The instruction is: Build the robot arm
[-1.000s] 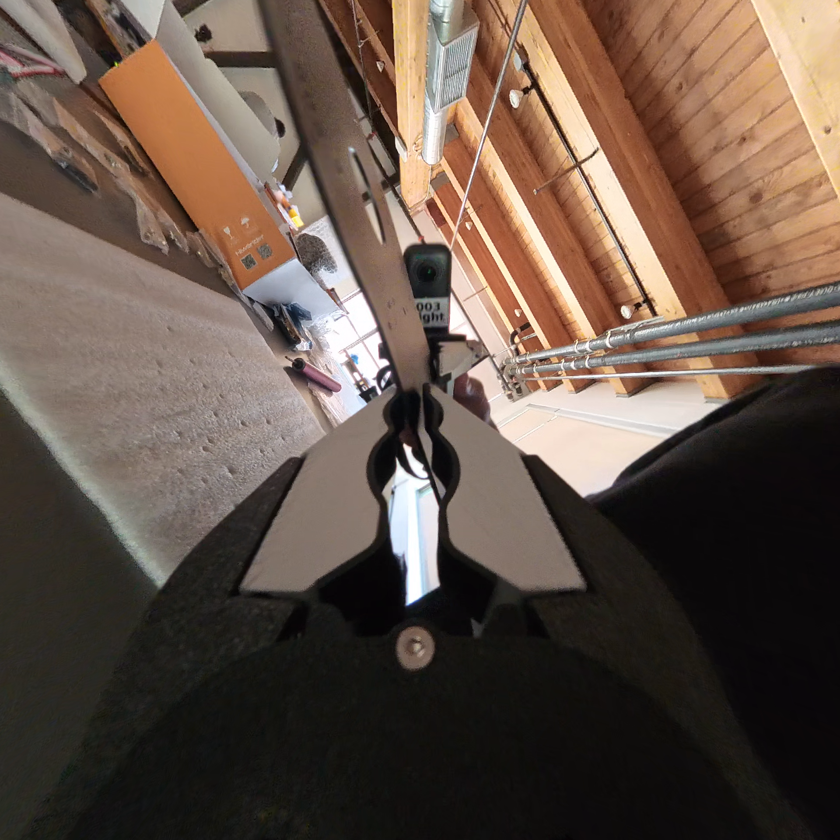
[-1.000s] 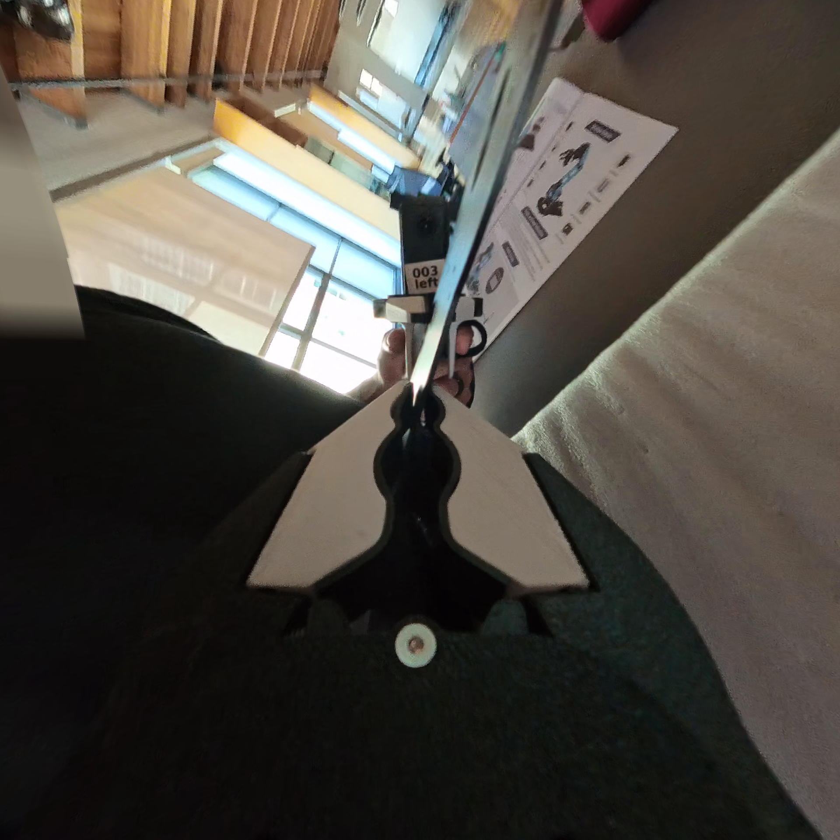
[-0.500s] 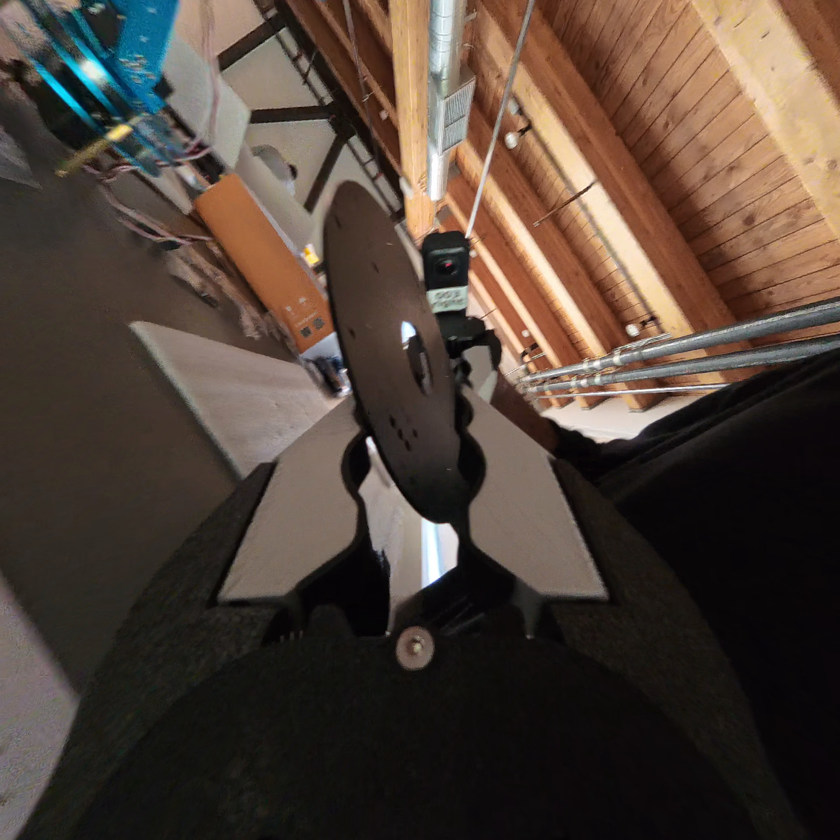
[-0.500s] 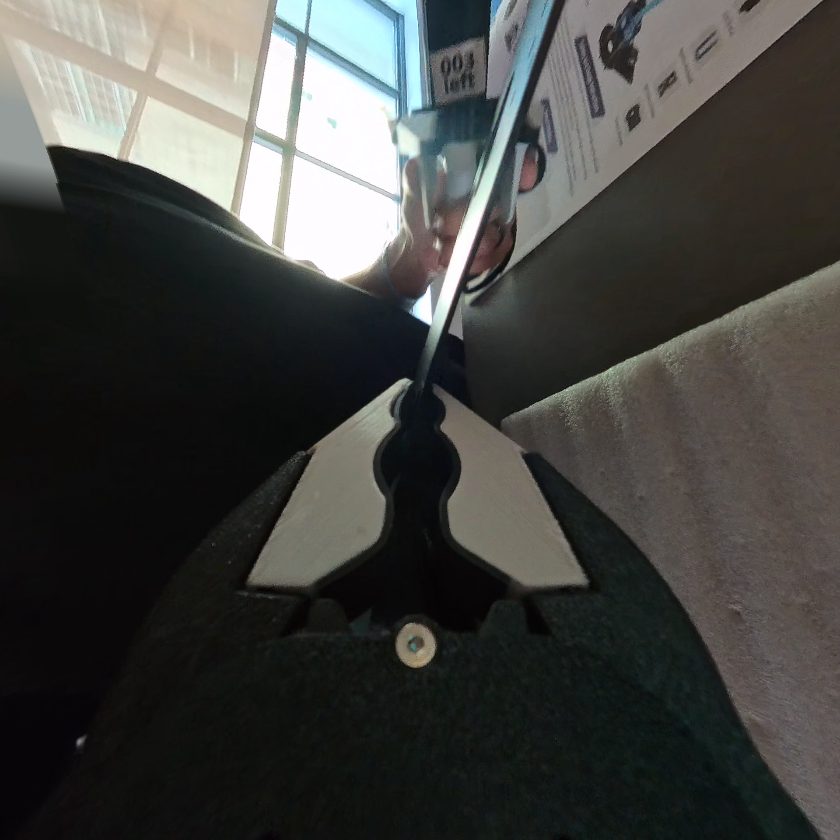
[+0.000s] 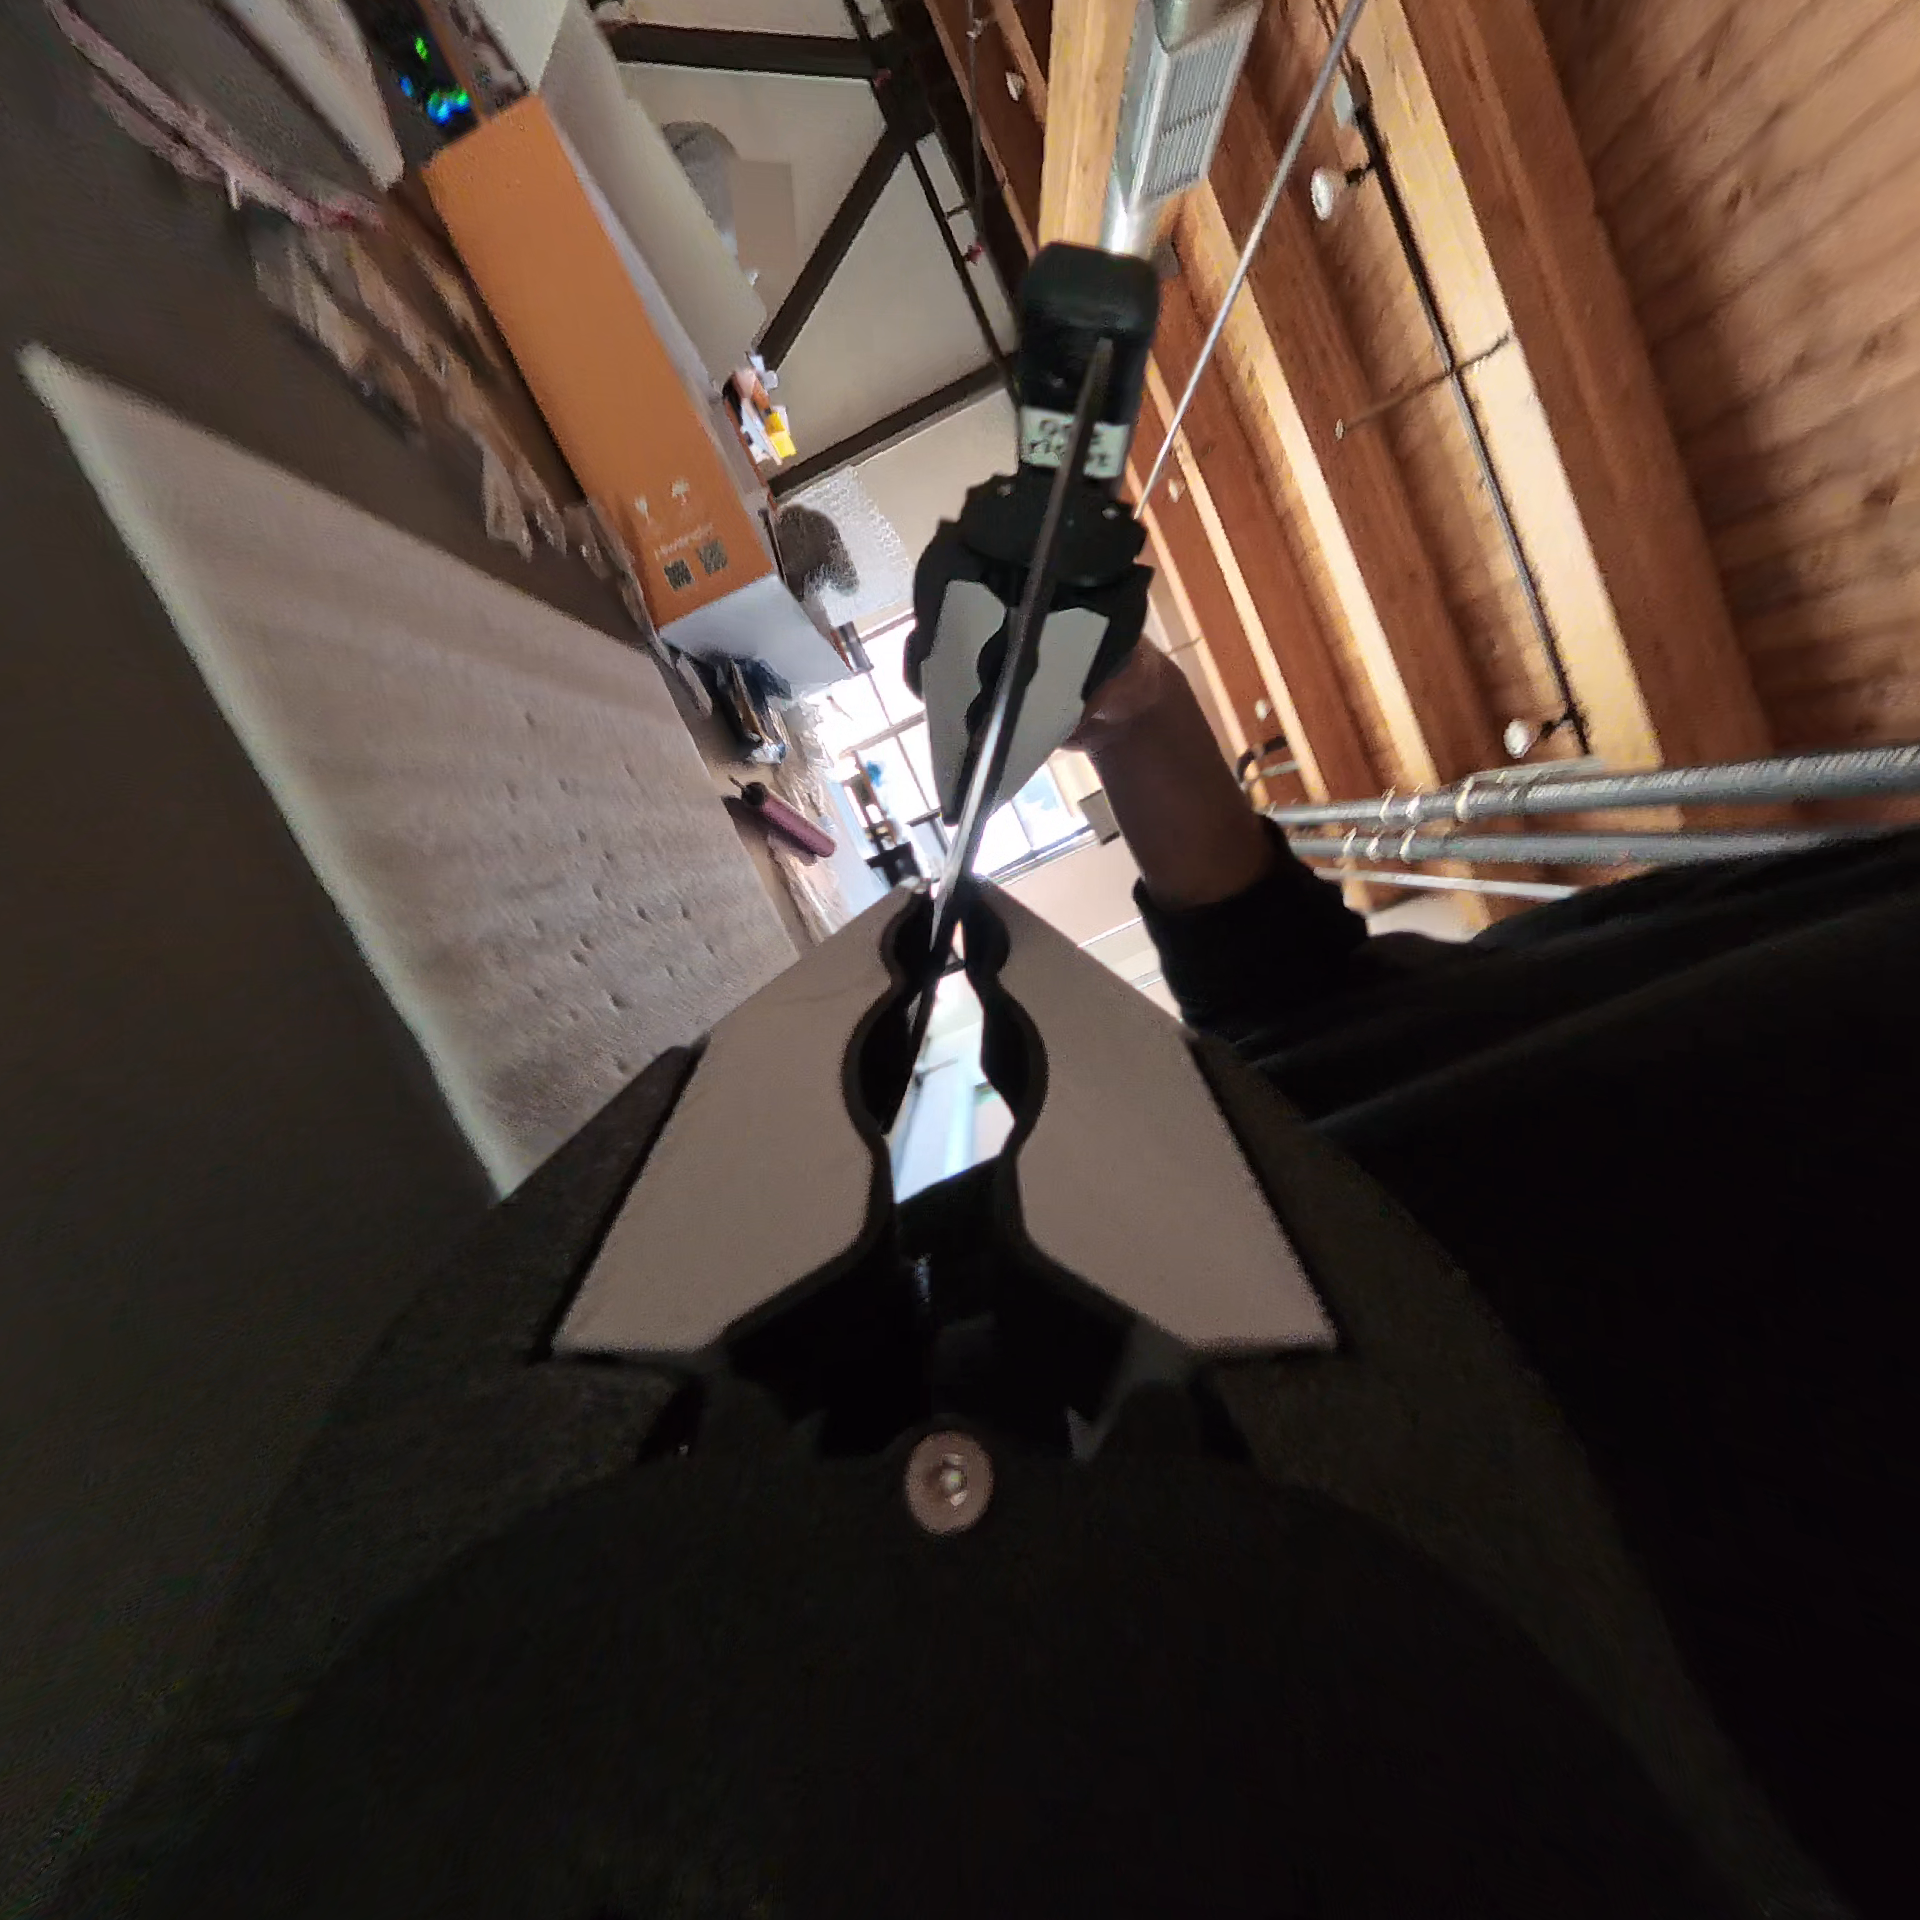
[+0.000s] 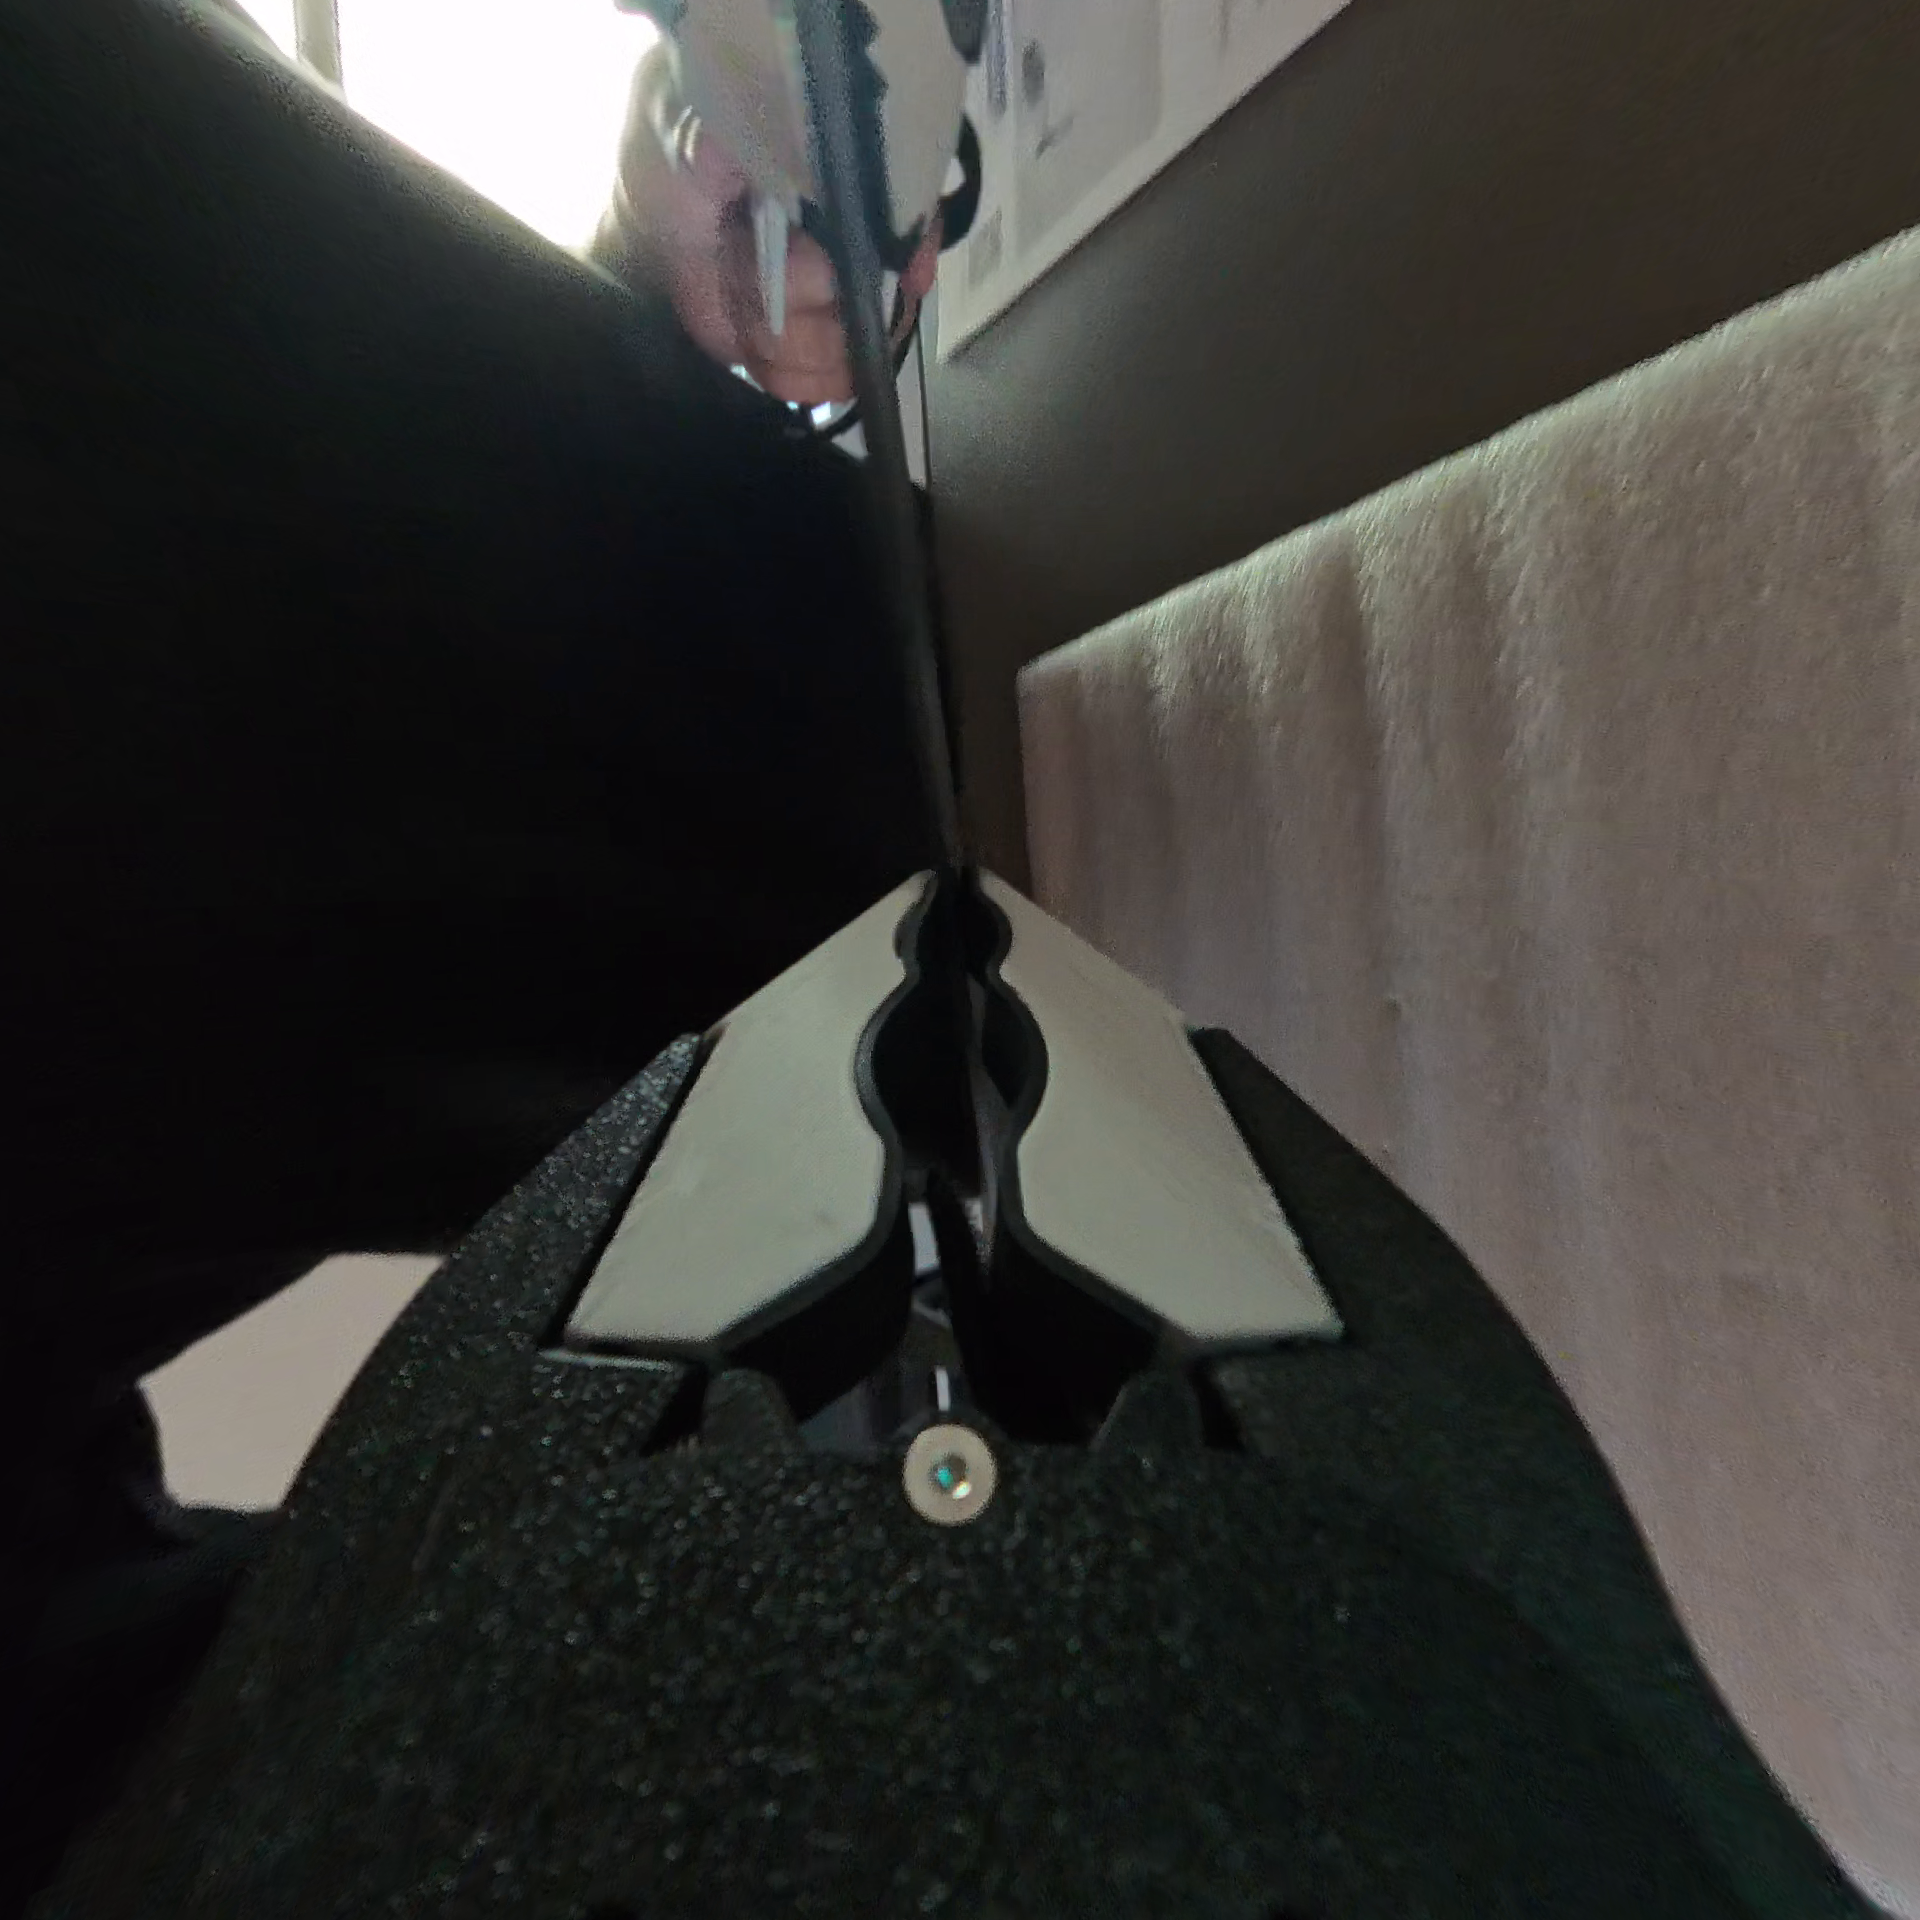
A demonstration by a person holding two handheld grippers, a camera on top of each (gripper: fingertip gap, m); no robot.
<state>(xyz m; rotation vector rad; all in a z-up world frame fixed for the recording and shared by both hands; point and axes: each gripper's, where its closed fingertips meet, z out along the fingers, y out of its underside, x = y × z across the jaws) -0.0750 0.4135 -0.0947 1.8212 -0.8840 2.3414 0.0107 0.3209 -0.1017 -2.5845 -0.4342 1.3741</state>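
A thin black round metal plate shows edge-on as a dark line between both grippers. My left gripper is shut on one rim of the plate. My right gripper is shut on the opposite rim, where the plate runs up and away from the fingertips. In the left wrist view the right gripper faces me, held by a hand in a dark sleeve. In the right wrist view the left gripper shows blurred at the top, with a hand behind it. The plate is held in the air beside a white foam pad.
The foam pad lies on a dark table with a printed sheet beyond it. An orange and white box, clear bags and a maroon cylinder lie at the table's far side. A dark sleeve fills the left. Spacing between my two grippers at the tips: around 12 centimetres.
The plate has turned from showing its face to edge-on in the left wrist view. The two grippers have come closer together. Both views have swung and are blurred.
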